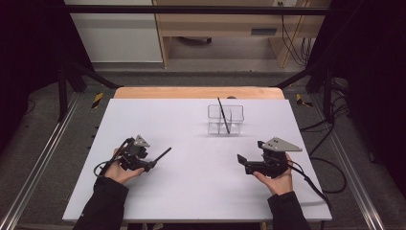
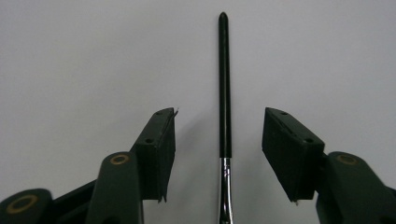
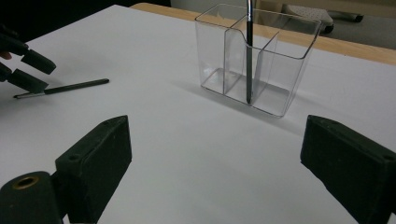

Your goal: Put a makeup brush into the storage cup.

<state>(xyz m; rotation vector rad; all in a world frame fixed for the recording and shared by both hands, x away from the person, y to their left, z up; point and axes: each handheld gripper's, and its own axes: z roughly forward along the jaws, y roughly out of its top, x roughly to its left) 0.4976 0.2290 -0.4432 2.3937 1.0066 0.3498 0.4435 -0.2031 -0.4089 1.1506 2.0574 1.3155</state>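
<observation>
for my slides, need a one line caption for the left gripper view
Left gripper open astride a slim black brush lying on the white table.

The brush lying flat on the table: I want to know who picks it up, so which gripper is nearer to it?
Left. The left gripper has its open jaws on either side of the brush. The right gripper sits far across the table.
</observation>
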